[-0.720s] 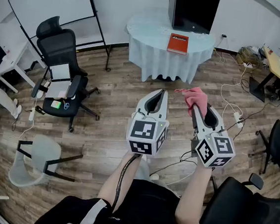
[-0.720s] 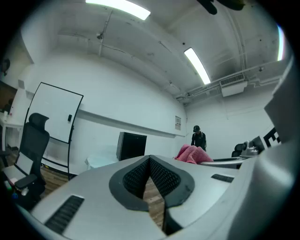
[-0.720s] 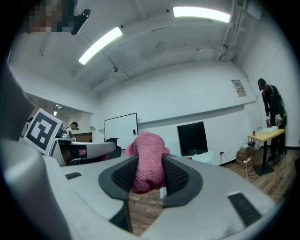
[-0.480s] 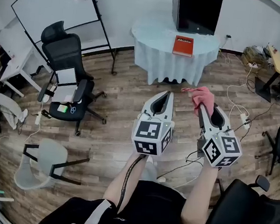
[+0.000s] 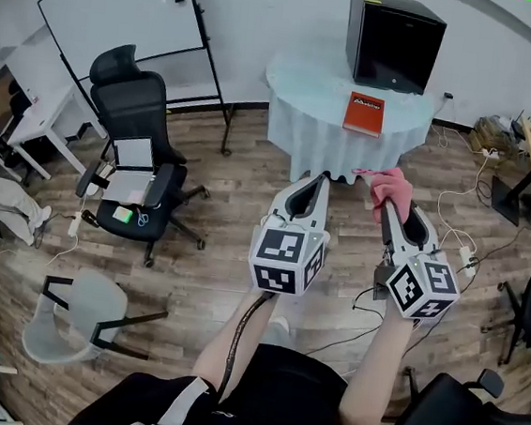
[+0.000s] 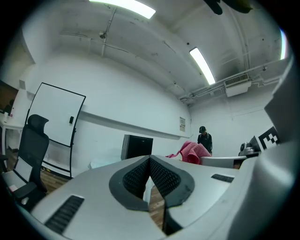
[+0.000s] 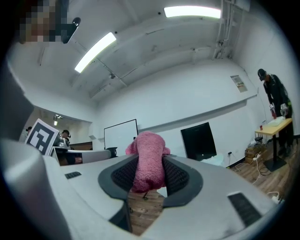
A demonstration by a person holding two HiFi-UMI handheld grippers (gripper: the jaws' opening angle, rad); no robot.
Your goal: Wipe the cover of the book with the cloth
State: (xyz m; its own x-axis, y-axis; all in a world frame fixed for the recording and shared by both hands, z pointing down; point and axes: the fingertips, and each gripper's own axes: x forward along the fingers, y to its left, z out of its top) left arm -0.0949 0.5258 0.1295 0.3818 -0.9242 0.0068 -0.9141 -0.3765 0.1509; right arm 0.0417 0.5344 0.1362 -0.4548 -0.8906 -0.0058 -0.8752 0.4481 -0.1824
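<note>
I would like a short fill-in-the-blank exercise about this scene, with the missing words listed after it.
1. The right hand-held gripper is shut on a cloth whose colour is ____.
2. The red book lies on the round table, next to a large box that is ____ in colour.
3. The left hand-held gripper has its jaws together, and between them it holds ____.

Missing words: pink; black; nothing
</note>
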